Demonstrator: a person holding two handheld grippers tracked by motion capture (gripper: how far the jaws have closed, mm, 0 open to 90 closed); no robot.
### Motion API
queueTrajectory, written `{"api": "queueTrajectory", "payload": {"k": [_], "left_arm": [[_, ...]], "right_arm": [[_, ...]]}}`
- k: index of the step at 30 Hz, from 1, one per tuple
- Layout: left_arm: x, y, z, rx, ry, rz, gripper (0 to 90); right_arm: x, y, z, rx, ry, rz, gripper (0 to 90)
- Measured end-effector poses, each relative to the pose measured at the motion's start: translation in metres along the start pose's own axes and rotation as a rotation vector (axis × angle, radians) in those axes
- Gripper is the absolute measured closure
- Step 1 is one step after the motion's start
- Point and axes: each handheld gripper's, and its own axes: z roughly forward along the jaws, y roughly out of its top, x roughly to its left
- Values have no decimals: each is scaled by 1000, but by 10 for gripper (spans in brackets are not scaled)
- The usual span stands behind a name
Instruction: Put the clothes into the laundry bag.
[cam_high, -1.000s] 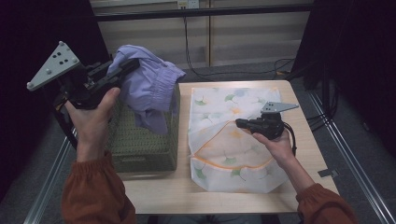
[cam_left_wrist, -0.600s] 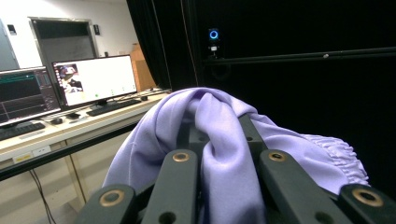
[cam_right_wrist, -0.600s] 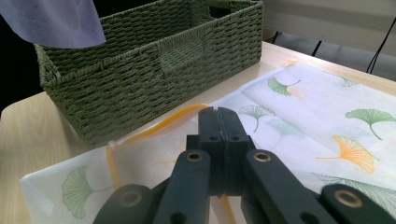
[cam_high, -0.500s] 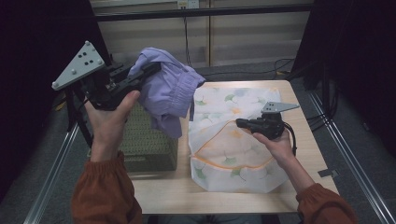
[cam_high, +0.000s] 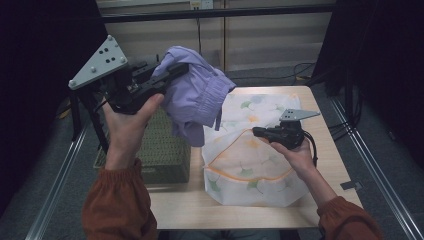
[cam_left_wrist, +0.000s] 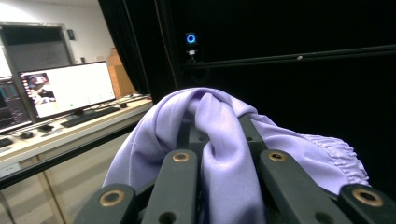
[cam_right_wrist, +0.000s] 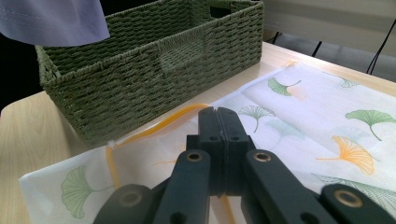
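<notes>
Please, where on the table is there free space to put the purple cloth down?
Bare wood shows on the table in a strip along the near edge, below the green basket and the leaf-print bag, and a narrow strip right of the bag. The middle is crowded by both. The purple cloth hangs above.

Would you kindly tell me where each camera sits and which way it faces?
High view: above the person's side, facing forward and down on the table; both forearms, left gripper, right gripper.
Left gripper view: along its raised jaws, pinching the purple garment, toward a monitor.
Right gripper view: low over the mesh bag, facing the green basket.
Shared: garment, high and left gripper views.
</notes>
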Motion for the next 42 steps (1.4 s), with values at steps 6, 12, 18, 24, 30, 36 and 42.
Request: {"api": "queueTrajectory", "payload": {"k": [6,12,18,24,30,36,42], "left_arm": [[-10,0,8,2,-23,-9,818],[-22,-5,15,10,-62,-2,818],[-33,-12,25,25,-97,-1,818],[-38,-22,39,49,-128,-16,818],[-43,-31,49,50,-157,-29,817],[-48,-37,59,60,-199,-44,817],[-57,-47,66,68,-218,-24,817]], "right_arm": [[1,1,0,-2,-3,-8,900],[0,1,0,-3,-4,-10,900],[1,1,1,-3,-4,-12,900],[1,1,1,-5,2,-9,900],[1,1,1,0,4,-9,900],[0,1,1,-1,6,-8,900],[0,0,1,-2,8,-5,900]]}}
